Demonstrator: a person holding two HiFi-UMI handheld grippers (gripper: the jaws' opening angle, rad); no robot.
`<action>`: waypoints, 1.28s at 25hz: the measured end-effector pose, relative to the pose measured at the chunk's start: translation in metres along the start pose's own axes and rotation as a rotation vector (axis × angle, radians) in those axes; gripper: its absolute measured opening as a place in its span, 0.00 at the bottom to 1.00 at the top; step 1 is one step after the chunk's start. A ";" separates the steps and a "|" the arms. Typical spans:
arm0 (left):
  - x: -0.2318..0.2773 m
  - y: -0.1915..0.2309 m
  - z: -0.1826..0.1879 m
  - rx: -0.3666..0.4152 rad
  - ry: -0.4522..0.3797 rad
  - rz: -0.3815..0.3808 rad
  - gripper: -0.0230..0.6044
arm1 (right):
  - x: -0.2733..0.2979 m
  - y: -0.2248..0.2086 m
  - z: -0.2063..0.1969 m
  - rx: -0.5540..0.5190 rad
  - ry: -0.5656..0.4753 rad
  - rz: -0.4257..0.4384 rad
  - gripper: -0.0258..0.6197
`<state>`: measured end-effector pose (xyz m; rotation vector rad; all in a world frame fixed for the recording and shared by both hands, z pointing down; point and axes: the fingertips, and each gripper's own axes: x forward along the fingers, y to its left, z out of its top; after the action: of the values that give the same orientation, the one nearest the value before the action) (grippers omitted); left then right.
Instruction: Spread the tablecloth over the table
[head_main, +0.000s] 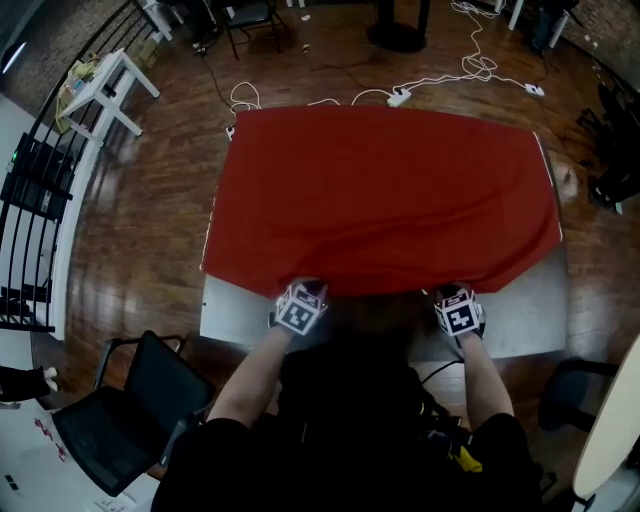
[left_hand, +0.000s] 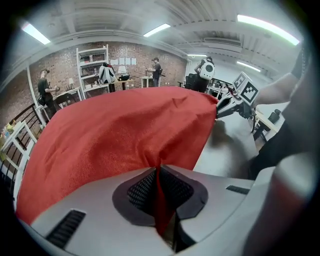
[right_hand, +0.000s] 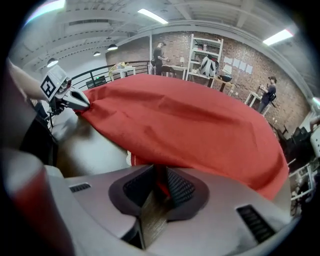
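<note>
Left gripper (head_main: 310, 288) clamping red tablecloth (head_main: 385, 190) at its near edge, right gripper (head_main: 450, 293) pinching same edge, I am holding cloth draped across grey table (head_main: 525, 318).

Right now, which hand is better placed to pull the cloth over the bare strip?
Left, slightly: the left gripper clamps a full fold of tablecloth; the right gripper pinches only a sliver at the hem.

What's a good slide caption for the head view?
Red tablecloth covers most of the grey table; left gripper and right gripper pinch its near edge.
</note>
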<state>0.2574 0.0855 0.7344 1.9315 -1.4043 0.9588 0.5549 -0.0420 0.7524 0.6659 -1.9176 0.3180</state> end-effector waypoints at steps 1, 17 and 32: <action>0.001 0.000 -0.003 -0.002 0.009 -0.016 0.06 | 0.000 0.002 -0.001 -0.022 0.006 -0.015 0.13; -0.094 -0.057 0.027 -0.062 0.087 -0.413 0.05 | -0.129 0.044 -0.084 -0.109 0.224 0.492 0.09; -0.072 -0.027 0.088 0.073 0.244 -0.504 0.05 | -0.130 -0.020 0.002 -0.296 0.208 0.640 0.09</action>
<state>0.2888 0.0647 0.6231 2.0015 -0.7029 0.9615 0.6051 -0.0193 0.6335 -0.1870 -1.8805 0.4658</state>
